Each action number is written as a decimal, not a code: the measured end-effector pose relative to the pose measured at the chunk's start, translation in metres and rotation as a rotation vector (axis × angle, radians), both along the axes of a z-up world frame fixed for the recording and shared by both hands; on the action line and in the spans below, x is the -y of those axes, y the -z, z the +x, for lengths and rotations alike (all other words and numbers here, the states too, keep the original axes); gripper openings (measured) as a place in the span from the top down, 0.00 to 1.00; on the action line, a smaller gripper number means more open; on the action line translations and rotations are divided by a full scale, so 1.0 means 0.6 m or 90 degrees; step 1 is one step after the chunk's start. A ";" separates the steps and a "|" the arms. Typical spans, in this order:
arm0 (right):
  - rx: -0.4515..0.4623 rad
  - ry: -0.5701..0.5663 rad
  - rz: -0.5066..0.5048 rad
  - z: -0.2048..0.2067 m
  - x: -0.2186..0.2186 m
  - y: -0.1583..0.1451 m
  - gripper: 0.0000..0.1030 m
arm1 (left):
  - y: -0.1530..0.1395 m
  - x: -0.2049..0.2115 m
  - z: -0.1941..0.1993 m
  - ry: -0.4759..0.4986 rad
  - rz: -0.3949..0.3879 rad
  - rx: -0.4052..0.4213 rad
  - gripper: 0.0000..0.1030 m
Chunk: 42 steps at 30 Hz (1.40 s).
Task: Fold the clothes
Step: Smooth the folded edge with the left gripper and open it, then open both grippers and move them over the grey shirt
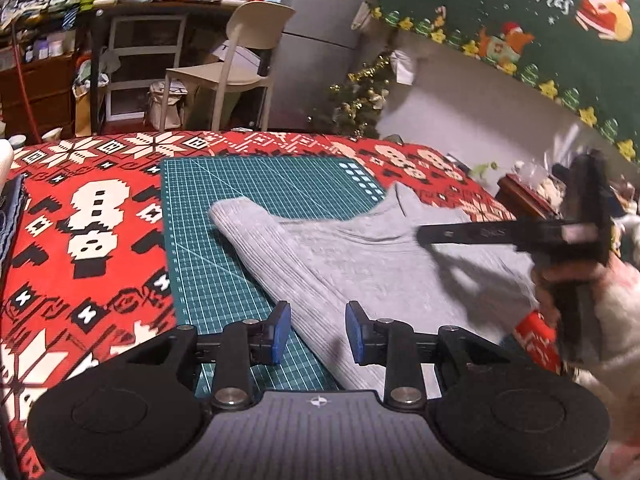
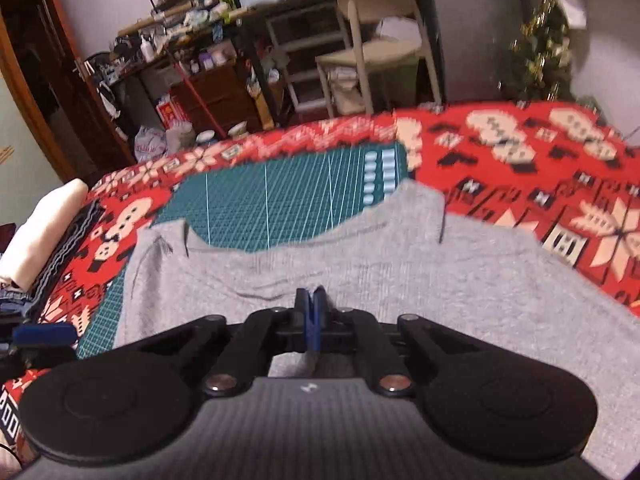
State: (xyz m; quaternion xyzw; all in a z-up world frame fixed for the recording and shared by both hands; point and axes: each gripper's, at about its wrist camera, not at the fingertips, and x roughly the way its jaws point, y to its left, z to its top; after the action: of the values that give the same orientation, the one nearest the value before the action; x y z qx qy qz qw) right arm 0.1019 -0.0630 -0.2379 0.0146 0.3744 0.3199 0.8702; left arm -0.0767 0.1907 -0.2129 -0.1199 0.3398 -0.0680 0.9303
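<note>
A grey knitted sweater lies partly on a green cutting mat and partly on the red patterned cloth that covers the table. In the left wrist view 1 ribbed part of it runs diagonally from the middle of the mat down toward the camera, and the rest spreads off to the right. In the right wrist view the sweater fills the foreground, with the mat showing beyond its curved upper edge.

The left gripper hovers just above the near end of the ribbed part, its 2 blue pads well apart with nothing between them. The right gripper has its pads pressed together; whether fabric is pinched between them cannot be told. From the left wrist view this right gripper reaches in from the right over the sweater, blurred, held by a hand in a pale sleeve.

Beyond the table stand a beige chair, cluttered shelves and a small decorated tree, with a green Christmas banner on the wall.
</note>
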 end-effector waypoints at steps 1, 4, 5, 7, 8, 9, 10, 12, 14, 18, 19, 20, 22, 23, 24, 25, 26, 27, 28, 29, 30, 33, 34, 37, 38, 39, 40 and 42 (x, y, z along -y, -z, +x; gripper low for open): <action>0.012 0.010 0.002 -0.006 0.003 -0.007 0.98 | -0.001 -0.003 0.005 -0.001 -0.004 0.004 0.71; 0.021 0.046 0.011 -0.017 0.022 -0.019 0.98 | -0.001 -0.013 0.029 -0.001 -0.025 0.019 0.72; 0.018 0.058 0.010 -0.017 0.026 -0.019 0.98 | 0.000 -0.017 0.038 -0.001 -0.033 0.025 0.72; 0.010 0.070 0.004 -0.014 0.030 -0.015 0.98 | 0.001 -0.024 0.059 -0.002 -0.042 0.033 0.75; 0.006 0.075 0.001 -0.012 0.031 -0.011 0.98 | 0.002 -0.026 0.071 -0.003 -0.046 0.036 0.84; 0.003 0.079 0.000 -0.011 0.031 -0.009 0.98 | 0.003 -0.030 0.084 -0.005 -0.050 0.036 0.92; 0.001 0.082 0.005 -0.010 0.033 -0.010 0.98 | 0.004 -0.031 0.094 -0.005 -0.052 0.036 0.93; 0.003 0.082 0.010 -0.010 0.033 -0.014 0.98 | 0.010 -0.030 0.114 0.006 -0.036 0.028 0.92; 0.007 0.080 0.012 -0.009 0.031 -0.019 0.98 | 0.025 -0.029 0.131 0.010 -0.011 -0.003 0.93; -0.007 0.098 0.005 0.005 0.032 -0.011 0.98 | 0.043 -0.035 0.140 0.010 -0.013 -0.029 0.93; -0.013 0.103 0.001 0.009 0.032 -0.006 0.98 | 0.043 -0.036 0.139 0.010 -0.014 -0.029 0.93; -0.022 0.105 -0.007 0.013 0.030 0.003 0.98 | 0.040 -0.036 0.137 0.010 -0.015 -0.028 0.93; -0.037 0.108 -0.020 0.020 0.026 0.019 0.97 | 0.035 -0.034 0.133 0.010 -0.016 -0.025 0.91; -0.033 0.110 -0.017 0.020 0.026 0.021 0.97 | 0.030 -0.032 0.129 0.013 -0.014 -0.020 0.88; -0.031 0.110 -0.016 0.018 0.027 0.020 0.96 | 0.024 -0.029 0.122 0.018 -0.012 -0.015 0.86; -0.026 0.113 -0.013 0.014 0.031 0.016 0.92 | 0.017 -0.025 0.116 0.026 -0.011 -0.011 0.86; -0.022 0.115 -0.009 0.010 0.036 0.012 0.88 | 0.011 -0.020 0.109 0.035 -0.010 -0.007 0.85; -0.019 0.117 -0.008 0.004 0.043 0.007 0.88 | 0.004 -0.015 0.103 0.043 -0.010 -0.003 0.86; -0.018 0.118 -0.007 -0.002 0.050 0.003 0.88 | 0.002 -0.004 0.092 0.062 -0.005 -0.003 0.85; -0.022 0.117 -0.003 -0.009 0.058 -0.002 0.87 | 0.000 0.009 0.080 0.082 0.001 -0.003 0.86; -0.032 0.112 0.002 -0.019 0.067 -0.005 0.87 | -0.002 0.021 0.069 0.102 0.006 -0.004 0.86; -0.081 0.084 0.020 -0.059 0.086 -0.009 0.87 | -0.008 0.059 0.034 0.161 0.022 -0.004 0.86; -0.094 0.077 0.022 -0.073 0.087 -0.007 0.87 | -0.010 0.071 0.023 0.180 0.028 -0.005 0.86; -0.132 0.057 0.028 -0.114 0.088 0.000 0.82 | -0.001 0.110 -0.006 0.230 0.063 -0.011 0.86; -0.142 0.050 0.029 -0.127 0.088 0.002 0.79 | 0.005 0.120 -0.013 0.242 0.074 -0.015 0.86; -0.143 0.046 0.026 -0.137 0.083 0.005 0.74 | 0.012 0.125 -0.017 0.243 0.086 -0.015 0.86; -0.145 0.042 0.024 -0.146 0.079 0.008 0.74 | 0.019 0.128 -0.021 0.244 0.098 -0.015 0.86; -0.149 0.038 0.025 -0.152 0.073 0.014 0.73 | 0.033 0.135 -0.029 0.245 0.122 -0.015 0.86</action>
State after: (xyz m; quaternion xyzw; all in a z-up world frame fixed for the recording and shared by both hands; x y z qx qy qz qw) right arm 0.0104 -0.1069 -0.2462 0.0801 0.4665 0.2972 0.8292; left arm -0.0942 0.1097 -0.2328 0.0355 0.3722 -0.2099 0.9034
